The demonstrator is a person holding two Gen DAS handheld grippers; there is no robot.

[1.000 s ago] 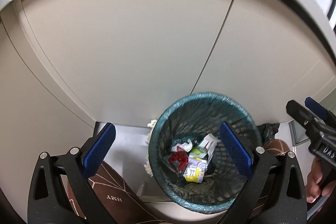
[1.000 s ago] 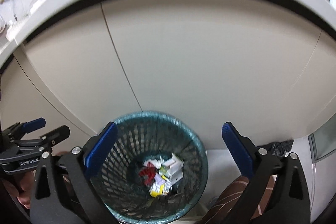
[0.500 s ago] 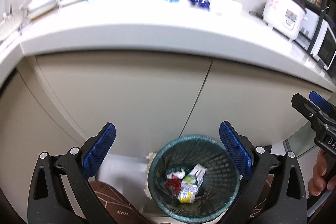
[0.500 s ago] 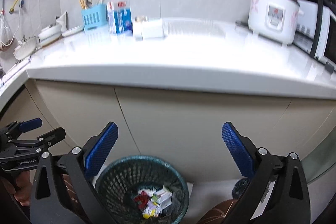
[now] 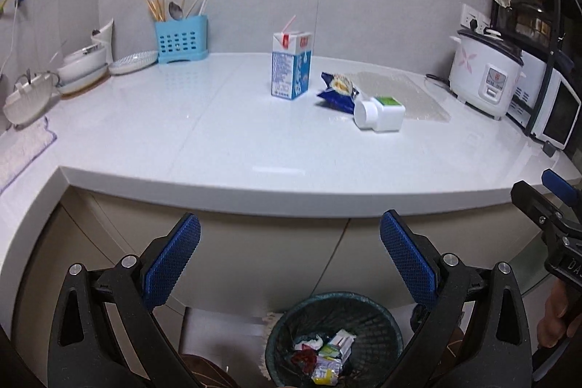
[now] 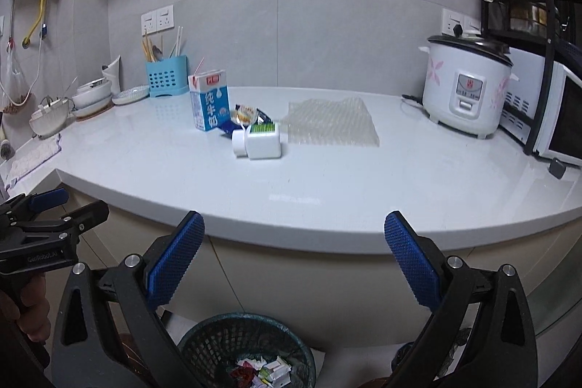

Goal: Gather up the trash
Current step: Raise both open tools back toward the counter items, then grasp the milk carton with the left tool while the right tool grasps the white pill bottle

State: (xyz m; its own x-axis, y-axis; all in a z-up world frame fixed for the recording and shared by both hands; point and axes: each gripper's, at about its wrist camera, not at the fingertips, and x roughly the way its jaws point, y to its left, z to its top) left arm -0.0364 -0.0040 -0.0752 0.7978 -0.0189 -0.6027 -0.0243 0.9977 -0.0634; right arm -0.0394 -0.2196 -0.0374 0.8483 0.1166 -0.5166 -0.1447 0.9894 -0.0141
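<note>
Your left tongs (image 5: 290, 259) stand wide open and hold nothing; both blue pads (image 5: 171, 259) hang in free air in front of the table (image 5: 225, 148) edge, touching nothing. Your right tongs (image 6: 294, 259) are likewise spread wide and empty.

From the left tongs, the trash on the table lies at roughly 12 to 1 o'clock, well apart from the pads. The milk carton (image 5: 291, 64) stands upright with a straw in its top. Just beside it, at its 3 o'clock, lies the crumpled snack wrapper (image 5: 338, 90), and the white bottle (image 5: 380, 113) lies on its side touching or nearly touching that wrapper; which, cannot be told. A sheet of bubble wrap (image 5: 396, 90) lies flat behind the bottle.

From the right tongs, the same group sits at 11 o'clock.

The waste basket (image 5: 333, 308) stands on the floor at 6 o'clock beneath both tongs, with wrappers inside it. A rice cooker (image 6: 467, 86) stands at 2 o'clock.
</note>
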